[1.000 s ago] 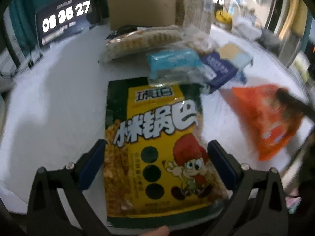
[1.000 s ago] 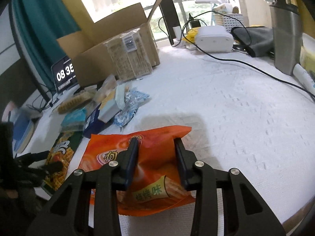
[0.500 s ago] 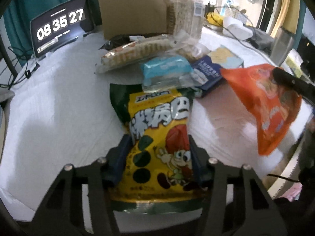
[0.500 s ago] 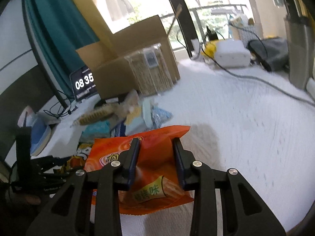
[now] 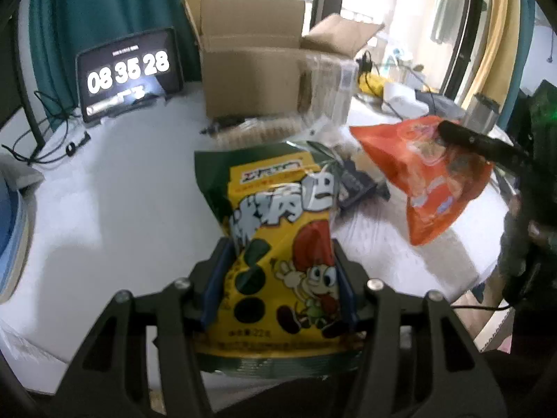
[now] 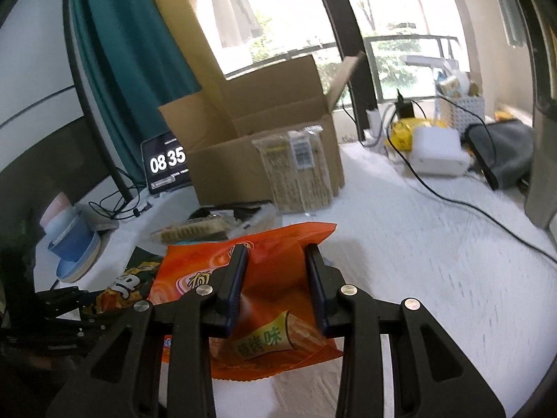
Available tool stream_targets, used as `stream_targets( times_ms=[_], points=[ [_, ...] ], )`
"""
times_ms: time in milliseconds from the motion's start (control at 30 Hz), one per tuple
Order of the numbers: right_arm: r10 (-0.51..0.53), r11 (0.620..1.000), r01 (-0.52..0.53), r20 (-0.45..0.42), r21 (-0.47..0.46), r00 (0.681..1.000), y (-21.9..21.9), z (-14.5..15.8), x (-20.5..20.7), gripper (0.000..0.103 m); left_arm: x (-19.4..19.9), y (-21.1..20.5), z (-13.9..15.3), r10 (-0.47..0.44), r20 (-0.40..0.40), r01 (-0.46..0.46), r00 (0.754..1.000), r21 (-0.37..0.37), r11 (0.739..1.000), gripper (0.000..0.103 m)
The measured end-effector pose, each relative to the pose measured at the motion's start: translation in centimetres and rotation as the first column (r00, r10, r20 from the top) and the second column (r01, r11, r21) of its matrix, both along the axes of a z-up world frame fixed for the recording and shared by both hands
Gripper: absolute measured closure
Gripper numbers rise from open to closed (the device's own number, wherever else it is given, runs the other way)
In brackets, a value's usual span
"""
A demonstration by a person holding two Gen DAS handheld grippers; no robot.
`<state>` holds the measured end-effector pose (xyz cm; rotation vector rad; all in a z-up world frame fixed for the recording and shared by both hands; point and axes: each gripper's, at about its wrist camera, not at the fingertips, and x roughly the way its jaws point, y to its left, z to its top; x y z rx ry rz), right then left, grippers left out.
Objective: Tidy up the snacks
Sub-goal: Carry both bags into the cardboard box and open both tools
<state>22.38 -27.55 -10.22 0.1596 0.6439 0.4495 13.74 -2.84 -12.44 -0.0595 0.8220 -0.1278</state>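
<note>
Snack bag (image 5: 282, 244) between left claw (image 5: 278, 278) fingers

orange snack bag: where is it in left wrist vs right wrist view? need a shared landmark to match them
Left wrist: orange snack bag at upper right, lifted off the table, pinched by the right claw coming in from the right edge.
Right wrist: the same bag at bottom centre, squeezed between that claw's two fingers.
Shared landmark: open cardboard box, top centre in the left view, upper centre in the right view.

At lower centre the left gripper (image 5: 280, 261) pinches a yellow snack bag (image 5: 278, 244). An orange snack bag (image 5: 428, 177) hangs at right; the cardboard box (image 5: 250, 73) stands upper centre.
</note>
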Motion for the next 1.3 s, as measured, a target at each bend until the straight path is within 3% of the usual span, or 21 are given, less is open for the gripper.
stream_targets(
  times_ms=[667, 933, 1300],
  points=[
    [0.034, 0.999, -0.029, 0.103, -0.042, 0.994, 2.8, 5.4, 3.7, 0.068, 3.9, 4.1, 5.5, 0.051, 0.159, -0.045, 0.986, -0.043, 0.998, 0.048],
    [0.012, 0.999, -0.005, 0.135, -0.047, 0.991, 2.8, 6.9, 5.7, 0.068, 6.4, 4.4, 7.4, 0.048, 0.212, -0.035, 0.976, -0.060, 0.998, 0.047],
    [-0.002, 0.999, 0.011, 0.192, -0.047, 0.981, 2.4, 9.0, 9.2, 0.068, 10.1, 3.6, 10.1, 0.025, 0.294, -0.017, 0.955, -0.029, 0.999, 0.047]
  ],
)
